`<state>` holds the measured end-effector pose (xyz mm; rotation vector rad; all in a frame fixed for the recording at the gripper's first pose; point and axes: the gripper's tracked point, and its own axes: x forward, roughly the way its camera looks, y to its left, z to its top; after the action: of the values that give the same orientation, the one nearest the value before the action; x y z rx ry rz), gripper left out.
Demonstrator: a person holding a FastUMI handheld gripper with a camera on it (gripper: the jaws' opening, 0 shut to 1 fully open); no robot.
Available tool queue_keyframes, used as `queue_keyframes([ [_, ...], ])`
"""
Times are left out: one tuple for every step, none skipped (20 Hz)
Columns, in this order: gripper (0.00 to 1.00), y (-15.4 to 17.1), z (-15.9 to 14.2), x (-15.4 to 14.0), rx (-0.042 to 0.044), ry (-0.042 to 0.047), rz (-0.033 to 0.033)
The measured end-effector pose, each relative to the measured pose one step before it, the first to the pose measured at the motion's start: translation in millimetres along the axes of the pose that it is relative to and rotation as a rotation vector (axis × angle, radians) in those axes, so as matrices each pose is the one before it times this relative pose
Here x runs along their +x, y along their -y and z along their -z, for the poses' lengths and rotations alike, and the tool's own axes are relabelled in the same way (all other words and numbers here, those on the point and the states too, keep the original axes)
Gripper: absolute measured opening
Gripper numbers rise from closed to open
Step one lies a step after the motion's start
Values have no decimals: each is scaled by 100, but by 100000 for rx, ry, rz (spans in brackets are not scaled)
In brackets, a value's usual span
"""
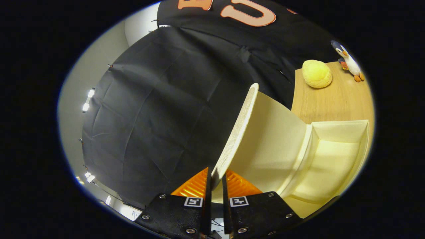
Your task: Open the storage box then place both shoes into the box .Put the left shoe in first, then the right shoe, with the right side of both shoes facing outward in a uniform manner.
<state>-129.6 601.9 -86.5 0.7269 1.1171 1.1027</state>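
Observation:
The cream storage box (335,156) lies ahead and to the right of my fingers, its inside bare and open toward me. Its lid (265,139) stands swung up, hinged along the box's left side, with a perforated outer edge (237,132). My gripper (215,181) is shut on the lid's free edge, one finger on each face of it. The view is tilted, so the lid rises away from the fingers toward the booth's black cloth wall.
Beyond the box the wooden tabletop (335,99) carries a yellow plush ball (317,73) and a small penguin toy (348,61) near its far edge. Black cloth (159,109) hangs to the left of the lid.

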Motion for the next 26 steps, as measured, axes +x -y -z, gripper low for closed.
queue_keyframes([
  [15,16,378,1265,484,-734,1099],
  [15,-39,77,1233,-194,-1001,853],
  [15,-208,258,1383,-1029,-1179,1408],
  [15,-151,372,1231,-897,-1861,1420],
  [15,-242,594,1111,-456,-2168,1481],
  [15,-136,359,888,-65,-1852,1364],
  [15,-166,417,598,398,-1237,952],
  [14,-44,325,824,955,-927,1627],
  [17,300,365,-43,1093,-779,869],
  [35,226,336,160,26,-86,689],
  [45,620,-60,-326,-810,703,833],
  [61,635,-179,-97,-1206,1142,569],
  [67,804,-200,-197,-725,729,517],
  [74,817,-433,-635,75,524,416],
  [77,688,-107,-1053,243,872,519],
  [80,1191,-160,-1166,8,1104,1213],
  [80,1072,257,-1521,-504,1424,1916],
  [81,944,-90,-1506,-909,1892,2213],
  [82,1104,-353,-1429,-976,2642,2134],
  [83,1397,-487,-1277,-1357,2985,2043],
  [83,1666,-328,-1912,-1359,2855,2286],
  [84,1115,-168,-1497,-1411,2704,2244],
  [85,2290,24,-1566,-1468,1468,2772],
  [87,1169,411,-1315,-1740,1320,2653],
  [88,2651,187,-1181,-1878,2080,3027],
  [90,1140,-5,-1192,-1558,1988,3417],
])
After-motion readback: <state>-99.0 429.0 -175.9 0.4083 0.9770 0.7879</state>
